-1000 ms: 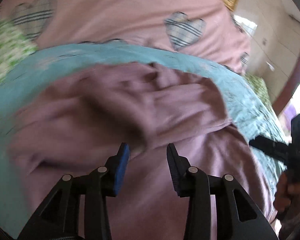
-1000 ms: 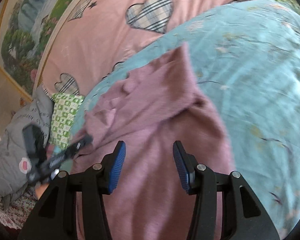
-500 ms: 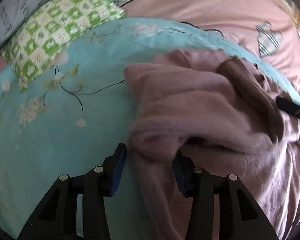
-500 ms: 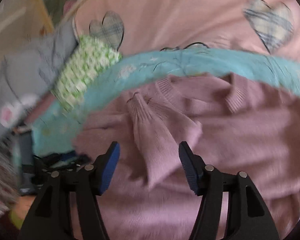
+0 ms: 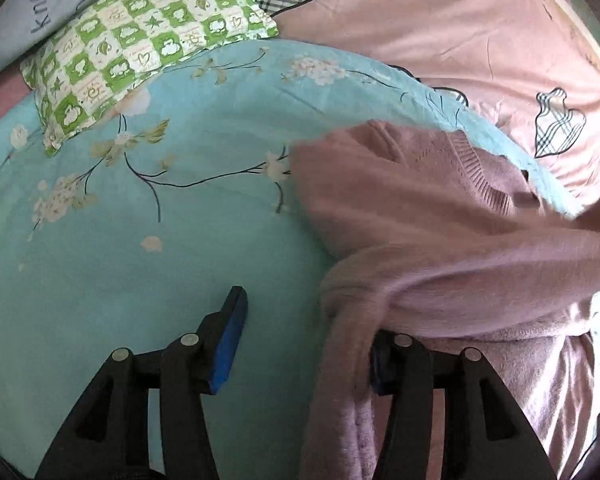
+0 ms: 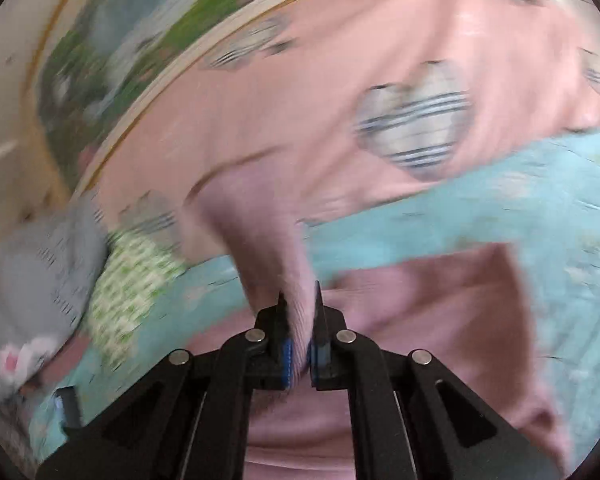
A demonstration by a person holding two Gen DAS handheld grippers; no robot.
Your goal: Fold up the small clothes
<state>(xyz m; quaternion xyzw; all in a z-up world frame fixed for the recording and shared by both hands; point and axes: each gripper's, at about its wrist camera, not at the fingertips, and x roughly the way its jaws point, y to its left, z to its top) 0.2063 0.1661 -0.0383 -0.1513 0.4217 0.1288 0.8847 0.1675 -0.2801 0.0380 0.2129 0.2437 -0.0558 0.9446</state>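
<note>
A mauve knit sweater (image 5: pixel 420 216) lies on a turquoise floral bedspread (image 5: pixel 140 240). My left gripper (image 5: pixel 300 320) is open at the sweater's left edge; a fold of sweater drapes over its right finger and hides the pad, and the left finger (image 5: pixel 228 332) is over bare bedspread. My right gripper (image 6: pixel 299 312) is shut on the sweater's sleeve (image 6: pixel 260 232), which rises from between the pads. The sweater's body (image 6: pixel 420 304) lies below it. The right wrist view is blurred.
A green checked pillow (image 5: pixel 140 40) and a grey cushion with lettering (image 5: pixel 40 12) lie at the far left. A pink cover with plaid hearts (image 5: pixel 460 40) lies beyond the bedspread. A framed picture (image 6: pixel 140 48) hangs on the wall behind.
My right gripper has shut on the sleeve and lifted it. My left gripper has shifted left, so its left finger is now over bare bedspread.
</note>
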